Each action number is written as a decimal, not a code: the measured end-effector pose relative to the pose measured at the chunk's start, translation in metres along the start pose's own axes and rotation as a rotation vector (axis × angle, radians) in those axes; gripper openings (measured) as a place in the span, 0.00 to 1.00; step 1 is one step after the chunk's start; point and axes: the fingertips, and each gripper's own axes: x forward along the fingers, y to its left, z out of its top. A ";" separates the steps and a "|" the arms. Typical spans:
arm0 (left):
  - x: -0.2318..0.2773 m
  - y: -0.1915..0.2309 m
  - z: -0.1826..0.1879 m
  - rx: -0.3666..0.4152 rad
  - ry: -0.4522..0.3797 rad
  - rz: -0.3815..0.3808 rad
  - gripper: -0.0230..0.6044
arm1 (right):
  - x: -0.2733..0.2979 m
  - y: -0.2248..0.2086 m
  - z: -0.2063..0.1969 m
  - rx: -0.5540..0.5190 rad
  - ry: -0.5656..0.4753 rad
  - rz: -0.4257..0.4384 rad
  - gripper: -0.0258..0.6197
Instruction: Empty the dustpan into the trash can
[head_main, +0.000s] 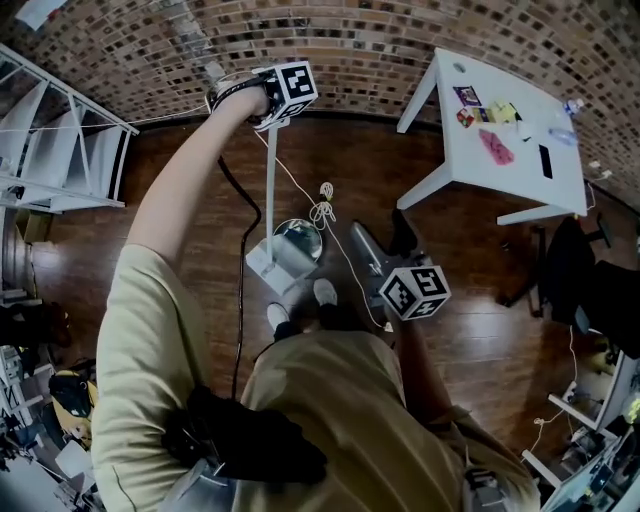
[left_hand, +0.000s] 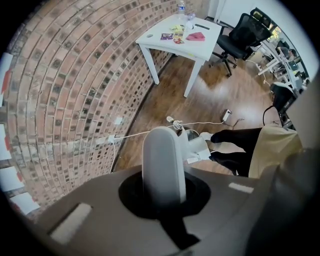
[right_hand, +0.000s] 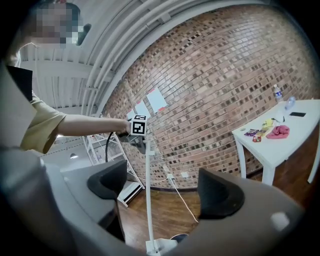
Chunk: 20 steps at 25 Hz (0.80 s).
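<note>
a brick wall (right_hand: 225, 75) rises ahead of the right gripper (right_hand: 164, 187); a white table (right_hand: 295, 145) stands to its right on dark wood floor (right_hand: 175, 215), white shelving (right_hand: 96, 150) to its left.

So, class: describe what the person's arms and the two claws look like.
The left claw and right claw are grey with black pads; each carries a white cube of black square markers. A black cable trails from the left. Short tan sleeves.
</note>
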 end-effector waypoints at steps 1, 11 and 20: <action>-0.001 -0.004 -0.010 0.001 -0.004 0.000 0.04 | 0.003 0.002 -0.002 -0.001 0.003 0.009 0.71; -0.001 -0.059 -0.119 -0.029 -0.139 0.005 0.04 | 0.043 0.050 -0.015 -0.034 0.049 0.145 0.71; -0.014 -0.134 -0.207 -0.079 -0.353 -0.110 0.04 | 0.075 0.128 -0.034 -0.085 0.096 0.274 0.71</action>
